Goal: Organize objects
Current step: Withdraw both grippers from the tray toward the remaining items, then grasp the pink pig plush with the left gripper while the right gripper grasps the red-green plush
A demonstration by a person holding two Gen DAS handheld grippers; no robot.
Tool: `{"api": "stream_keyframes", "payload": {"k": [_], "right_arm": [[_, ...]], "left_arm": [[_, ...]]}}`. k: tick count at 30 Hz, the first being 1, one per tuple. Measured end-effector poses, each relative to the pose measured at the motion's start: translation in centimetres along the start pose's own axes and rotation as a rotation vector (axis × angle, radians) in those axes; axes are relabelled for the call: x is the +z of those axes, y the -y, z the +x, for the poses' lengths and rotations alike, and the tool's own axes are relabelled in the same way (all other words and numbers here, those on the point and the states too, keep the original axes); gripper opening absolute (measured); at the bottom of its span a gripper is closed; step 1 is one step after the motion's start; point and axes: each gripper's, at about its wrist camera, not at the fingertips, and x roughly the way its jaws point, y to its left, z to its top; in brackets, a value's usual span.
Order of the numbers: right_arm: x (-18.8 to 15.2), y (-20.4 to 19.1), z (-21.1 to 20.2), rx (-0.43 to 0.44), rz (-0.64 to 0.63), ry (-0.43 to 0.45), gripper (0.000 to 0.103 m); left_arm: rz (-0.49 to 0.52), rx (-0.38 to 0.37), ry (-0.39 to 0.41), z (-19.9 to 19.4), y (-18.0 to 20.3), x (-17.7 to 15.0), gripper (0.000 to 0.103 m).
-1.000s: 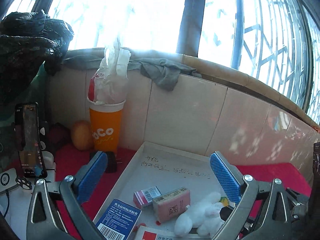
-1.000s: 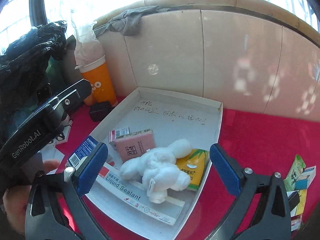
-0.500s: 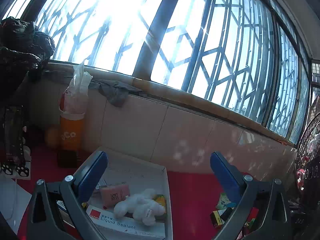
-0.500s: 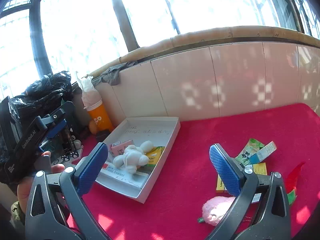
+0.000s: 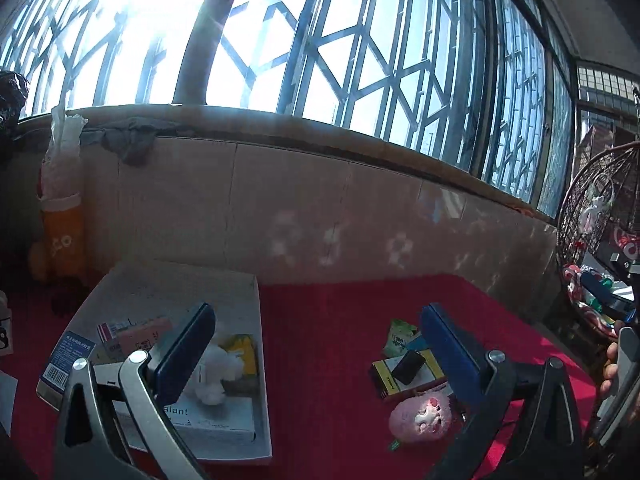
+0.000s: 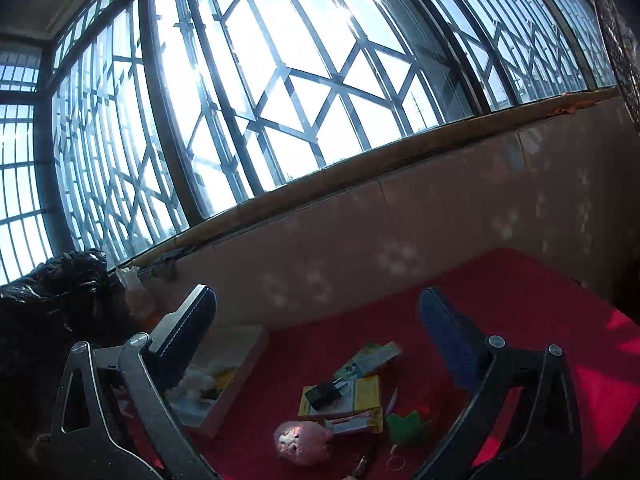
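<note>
With our 2 claws, left claw [image 5: 316,344] and right claw [image 6: 316,336], spread wide and holding nothing, we judge the job part done: the pink toy [image 5: 422,418] and boxes [image 5: 404,372] remain on the red desk [image 5: 328,320], others fill the tray [image 5: 256,300], its near labels hidden.

left gripper [image 5: 316,344]: blue pads | silver screws | right gripper [image 6: 316,330]: same

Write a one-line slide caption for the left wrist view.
Open left tongs hover above a red cloth, between a white tray of sorted items and a pink plush among loose packets.
</note>
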Motion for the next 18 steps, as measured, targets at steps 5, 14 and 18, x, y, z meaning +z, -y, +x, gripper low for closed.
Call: {"api": "stream_keyframes", "payload": {"k": [5, 14, 18], "right_arm": [[-2.3, 6.9, 2.6, -0.201, 0.099, -0.2, 0.103], [-8.0, 10.7, 9.6, -0.204, 0.18, -0.482, 0.103], [-9.1, 8.8, 12.1, -0.206, 0.138, -0.51, 0.096]], "left_arm": [[0.11, -0.119, -0.256, 5.7, 4.5, -4.3, 0.103], [0.283, -0.173, -0.451, 12.0, 10.5, -9.3, 0.103], [0.297, -0.158, -0.475, 13.0, 11.1, -9.7, 0.103]]}}
